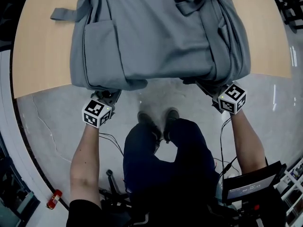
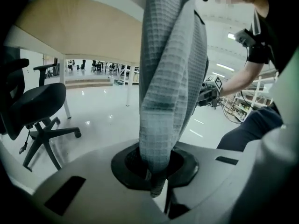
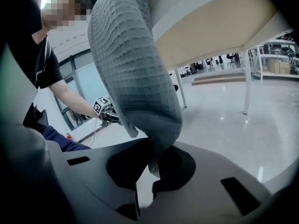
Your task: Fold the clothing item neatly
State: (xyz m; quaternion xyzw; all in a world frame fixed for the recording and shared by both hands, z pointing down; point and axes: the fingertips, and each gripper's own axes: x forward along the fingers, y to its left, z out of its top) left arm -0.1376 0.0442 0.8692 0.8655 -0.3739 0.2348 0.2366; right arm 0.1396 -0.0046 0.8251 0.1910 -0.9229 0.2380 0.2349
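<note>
A grey waffle-weave garment (image 1: 161,32) with a patch pocket and belt lies on the wooden table (image 1: 38,56), its near hem hanging over the front edge. My left gripper (image 1: 108,94) is shut on the hem's left corner; in the left gripper view the grey cloth (image 2: 168,78) rises out of the closed jaws. My right gripper (image 1: 214,91) is shut on the hem's right corner, and the grey cloth (image 3: 135,78) hangs from its jaws in the right gripper view. Both grippers sit just below the table edge.
A black office chair (image 2: 32,111) stands on the glossy floor under the table's left side. White table legs (image 3: 246,83) show at the right. The person's legs and shoes (image 1: 158,122) are between the grippers. Cables trail on the floor (image 1: 111,138).
</note>
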